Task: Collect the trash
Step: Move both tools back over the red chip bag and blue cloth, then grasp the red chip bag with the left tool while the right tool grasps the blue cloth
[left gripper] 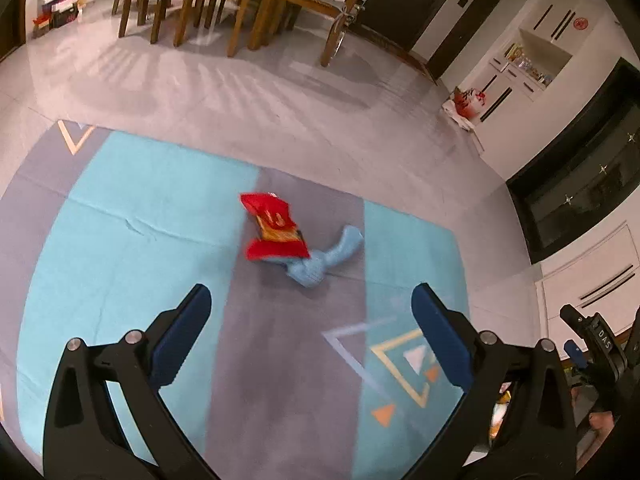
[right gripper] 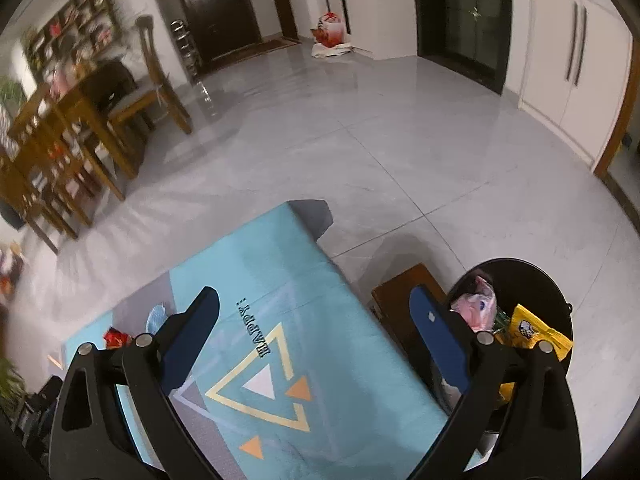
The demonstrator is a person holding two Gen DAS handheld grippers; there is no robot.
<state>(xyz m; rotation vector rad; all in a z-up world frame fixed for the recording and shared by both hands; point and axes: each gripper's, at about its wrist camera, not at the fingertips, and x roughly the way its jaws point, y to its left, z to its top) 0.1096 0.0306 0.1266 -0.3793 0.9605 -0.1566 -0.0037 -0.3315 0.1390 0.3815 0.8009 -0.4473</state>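
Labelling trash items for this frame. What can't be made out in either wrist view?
- Red wrapper: left wrist view, print motion-blurred; right wrist view, tiny and partly behind the right gripper.
- Blue cloth item: blurred, one end under the wrapper; can't tell what it is.
- Black bin: right wrist view, contents partly hidden by the gripper's finger.

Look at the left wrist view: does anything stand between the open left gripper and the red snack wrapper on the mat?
Nothing visible does. The left gripper hangs open above bare mat, and the red snack wrapper lies ahead of it. A light blue sock lies beside the wrapper, touching its right side, not in front.
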